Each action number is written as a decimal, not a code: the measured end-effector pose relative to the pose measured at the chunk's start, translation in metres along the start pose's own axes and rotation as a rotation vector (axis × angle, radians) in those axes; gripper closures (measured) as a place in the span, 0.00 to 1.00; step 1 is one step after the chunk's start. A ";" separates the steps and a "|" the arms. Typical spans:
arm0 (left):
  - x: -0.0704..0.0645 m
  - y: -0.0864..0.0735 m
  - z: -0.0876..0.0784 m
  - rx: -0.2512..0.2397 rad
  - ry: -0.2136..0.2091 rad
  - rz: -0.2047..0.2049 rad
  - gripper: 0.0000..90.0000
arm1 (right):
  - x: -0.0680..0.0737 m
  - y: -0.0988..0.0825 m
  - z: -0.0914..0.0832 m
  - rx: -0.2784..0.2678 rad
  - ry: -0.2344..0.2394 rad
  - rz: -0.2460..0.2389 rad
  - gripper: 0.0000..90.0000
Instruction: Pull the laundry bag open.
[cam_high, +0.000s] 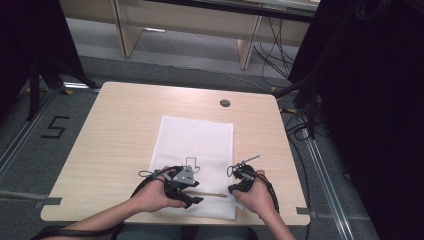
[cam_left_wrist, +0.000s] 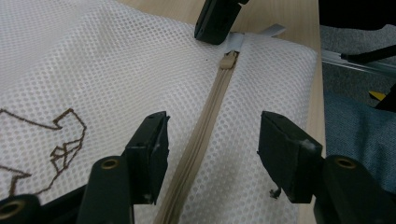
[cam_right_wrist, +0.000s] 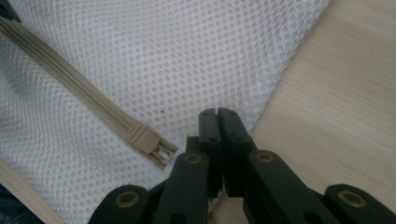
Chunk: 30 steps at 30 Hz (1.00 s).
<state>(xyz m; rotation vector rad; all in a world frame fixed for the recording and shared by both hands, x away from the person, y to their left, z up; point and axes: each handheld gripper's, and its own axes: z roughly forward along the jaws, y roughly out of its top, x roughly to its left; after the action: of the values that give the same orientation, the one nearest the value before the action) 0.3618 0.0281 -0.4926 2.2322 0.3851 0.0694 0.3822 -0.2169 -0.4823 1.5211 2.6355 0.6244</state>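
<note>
A white mesh bag (cam_high: 195, 140) lies flat on the wooden table (cam_high: 115, 130). Its beige zipper (cam_left_wrist: 205, 121) runs along the bag's near end. The zipper slider (cam_right_wrist: 144, 138) sits at the right end of the track, also seen as the slider (cam_left_wrist: 228, 59) in the left gripper view. My left gripper (cam_left_wrist: 212, 140) is open, one jaw on each side of the zipper and just above the mesh, touching nothing. My right gripper (cam_right_wrist: 218, 116) is shut, its tips down on the mesh by the bag's right corner, beside the slider. Whether fabric is pinched between them I cannot tell.
A brown stitched outline (cam_left_wrist: 60, 140) marks the bag left of the zipper. A round cable hole (cam_high: 225, 103) sits at the table's far side. The table's front edge (cam_high: 150, 220) lies just behind both hands. Bare wood (cam_right_wrist: 336, 107) borders the bag on the right.
</note>
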 end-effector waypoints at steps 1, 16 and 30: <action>0.001 0.002 0.002 0.006 -0.001 0.002 0.46 | 0.001 0.000 -0.001 0.010 0.003 0.020 0.99; 0.000 0.027 0.037 -0.018 -0.047 0.060 0.69 | -0.002 -0.001 0.000 -0.005 0.012 0.013 0.99; 0.002 0.034 0.061 0.011 -0.072 0.048 0.78 | -0.003 -0.001 0.000 -0.013 0.016 0.012 0.99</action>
<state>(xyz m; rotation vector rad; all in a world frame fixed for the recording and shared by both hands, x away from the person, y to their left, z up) 0.3831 -0.0367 -0.5056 2.2485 0.2938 0.0119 0.3826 -0.2199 -0.4834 1.5362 2.6304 0.6567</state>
